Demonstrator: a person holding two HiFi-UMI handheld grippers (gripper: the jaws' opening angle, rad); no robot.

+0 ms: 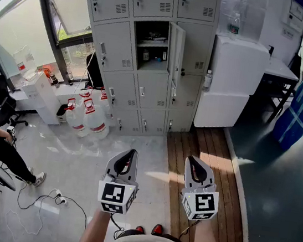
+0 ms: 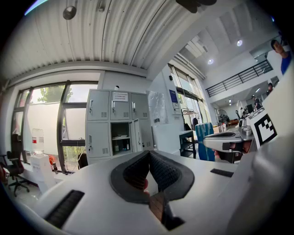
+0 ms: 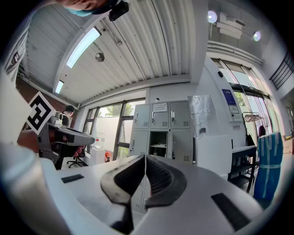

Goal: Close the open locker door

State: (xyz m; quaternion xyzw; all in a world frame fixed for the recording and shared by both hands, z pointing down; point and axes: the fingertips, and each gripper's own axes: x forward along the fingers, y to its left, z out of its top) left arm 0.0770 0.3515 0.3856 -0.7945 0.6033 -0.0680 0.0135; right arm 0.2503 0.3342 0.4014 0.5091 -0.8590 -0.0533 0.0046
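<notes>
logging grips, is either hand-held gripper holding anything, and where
Nothing is held: the left hand-held gripper and right hand-held gripper are both shut and empty.

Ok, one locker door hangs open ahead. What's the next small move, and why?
Probably step toward the lockers, bringing the right gripper up to the open door. It stands swung out at the right of its compartment, and the shut gripper is well short of it, too far to push.

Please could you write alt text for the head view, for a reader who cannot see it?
A grey locker bank stands ahead with one locker door open. In the foreground the left gripper and right gripper are held out, both shut and empty, well short of it.
</notes>
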